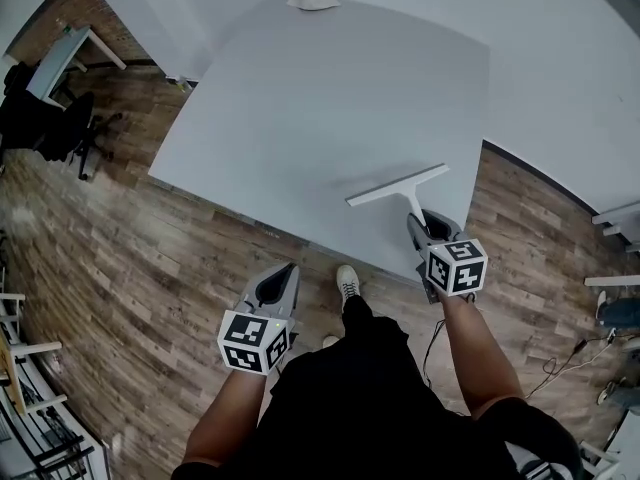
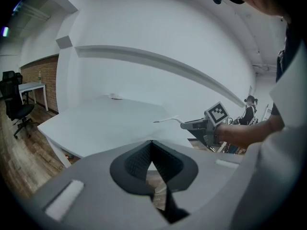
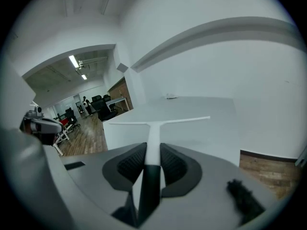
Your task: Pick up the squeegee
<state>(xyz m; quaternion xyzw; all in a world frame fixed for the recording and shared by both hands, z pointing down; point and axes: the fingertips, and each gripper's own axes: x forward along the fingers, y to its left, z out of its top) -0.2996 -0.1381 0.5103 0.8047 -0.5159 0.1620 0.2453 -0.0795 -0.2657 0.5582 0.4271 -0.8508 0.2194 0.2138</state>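
1. Squeegee (image 1: 404,192): white, T-shaped, a long thin blade (image 1: 380,192) crossing a narrow straight handle (image 3: 153,133). It is held out over the near edge of the bench and appears to be clear of the top, though the head view leaves the gap hard to judge.
2. Handling, as judged: light and rigid in the handle. The blade edge is probably flexible, and the smooth plastic is likely to slip or swivel under a loose pinch. The long blade gives leverage, so a hold far from the crossbar may let it droop or twist.
3. Best hold, as judged: the handle, taken squarely across its flat sides and fairly close to the blade, never the blade strip itself.
4. Right tool (image 1: 420,223): pressed onto the handle, one ribbed pad on either side, with the blade lying crosswise ahead of the tips.
5. Left tool (image 1: 290,268): tips pressed together with nothing between them, hanging over the floor near the bench edge, well apart from the squeegee.
6. Bench (image 1: 300,118): pale grey, bare apart from a small white object (image 1: 312,1) at its far edge.
7. Floor (image 1: 150,268): wood planks.
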